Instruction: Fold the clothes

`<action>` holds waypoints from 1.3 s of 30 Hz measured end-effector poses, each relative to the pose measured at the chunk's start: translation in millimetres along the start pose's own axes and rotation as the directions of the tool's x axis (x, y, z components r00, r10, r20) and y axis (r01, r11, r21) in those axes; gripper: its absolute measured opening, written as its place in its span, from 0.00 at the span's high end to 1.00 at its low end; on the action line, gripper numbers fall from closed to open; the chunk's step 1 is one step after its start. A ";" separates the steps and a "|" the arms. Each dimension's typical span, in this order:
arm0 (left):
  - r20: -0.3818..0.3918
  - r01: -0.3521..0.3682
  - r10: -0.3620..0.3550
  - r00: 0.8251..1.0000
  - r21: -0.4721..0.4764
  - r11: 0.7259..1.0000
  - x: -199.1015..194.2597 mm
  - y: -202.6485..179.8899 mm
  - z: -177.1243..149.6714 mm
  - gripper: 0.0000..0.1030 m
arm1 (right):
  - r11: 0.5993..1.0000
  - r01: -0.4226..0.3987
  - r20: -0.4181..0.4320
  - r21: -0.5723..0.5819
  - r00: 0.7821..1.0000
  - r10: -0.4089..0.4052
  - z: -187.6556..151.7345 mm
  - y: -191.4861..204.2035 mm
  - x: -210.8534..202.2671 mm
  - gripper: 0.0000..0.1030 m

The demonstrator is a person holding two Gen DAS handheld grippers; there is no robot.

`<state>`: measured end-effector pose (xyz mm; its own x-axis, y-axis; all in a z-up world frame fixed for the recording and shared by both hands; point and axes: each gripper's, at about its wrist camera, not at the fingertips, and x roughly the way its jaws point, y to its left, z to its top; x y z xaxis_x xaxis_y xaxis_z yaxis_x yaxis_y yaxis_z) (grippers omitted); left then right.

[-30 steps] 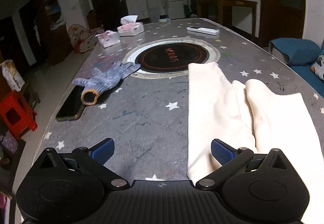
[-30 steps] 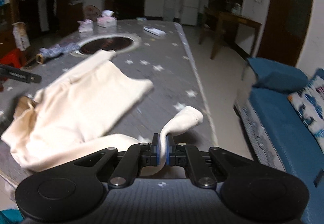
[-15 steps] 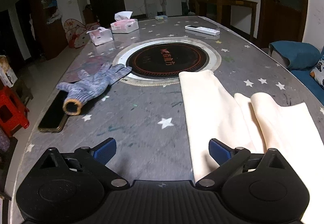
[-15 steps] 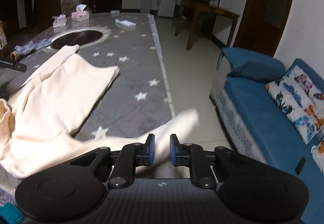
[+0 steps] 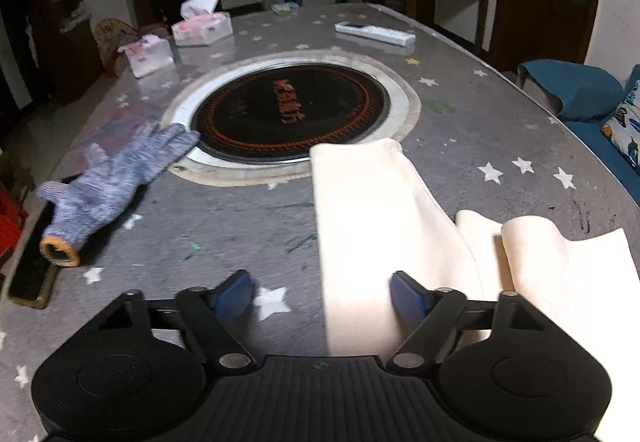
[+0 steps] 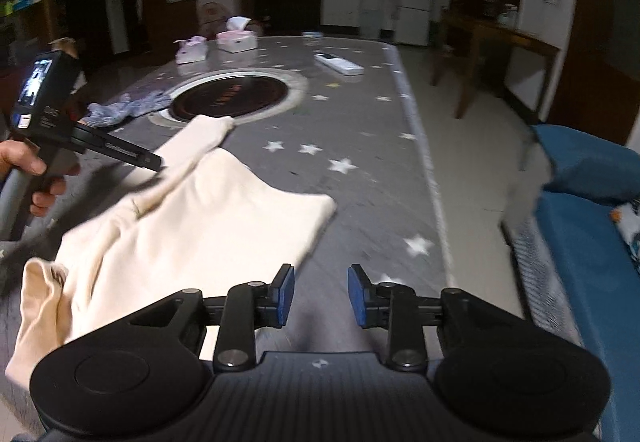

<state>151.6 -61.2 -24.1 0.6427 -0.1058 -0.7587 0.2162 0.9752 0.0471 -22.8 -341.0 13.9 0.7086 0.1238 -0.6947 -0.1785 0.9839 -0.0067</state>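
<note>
While the cream-coloured soft knit garment (image 5: 372,226) lies spread on the grey star-printed tabletop (image 5: 248,234), we read its long axis as running away from us, from the bunched end near the near edge up to the narrow end that just touches the pale rim of the round black cooktop inset (image 5: 288,110). Seen from the right wrist, the same garment (image 6: 208,218) sits to the left of our right tongs (image 6: 321,296), whose jaws are opening with nothing between them and only bare tabletop beneath. Our left tongs (image 5: 320,292) are the nearer pair: they stand astride the garment's left long edge, the right pad over the cloth and the left pad over bare tabletop, and the jaws are closing but not yet pressing on the fabric. We judge that the coming grasp falls to the left hand (image 6: 38,178), taking that edge and carrying it across the long axis. A blue-grey knitted work glove (image 5: 116,182) lies well apart to the left, beside a dark flat phone (image 5: 30,278).
</note>
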 end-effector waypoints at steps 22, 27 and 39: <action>0.048 -0.165 0.177 0.983 -0.185 0.969 -76.8 90.6 -61.1 0.94 | 0.998 -0.032 -0.056 -0.063 0.998 0.029 17.5 34.3 75.8 0.60; -0.015 -0.262 0.266 0.964 -0.222 0.939 -108.5 129.9 -107.5 0.94 | 0.993 -0.045 -0.062 -0.110 0.997 0.038 9.7 52.1 72.9 0.59; -0.027 -0.309 0.309 0.951 -0.183 0.934 -141.5 140.2 -122.3 0.75 | 0.999 -0.026 -0.042 -0.038 0.999 0.025 14.4 46.1 66.2 0.54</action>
<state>1.1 114.3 10.4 0.6582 0.2059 -0.7241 -0.1307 0.9785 0.1594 25.7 -285.6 -22.1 0.6744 0.1426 -0.7244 -0.2231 0.9747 -0.0159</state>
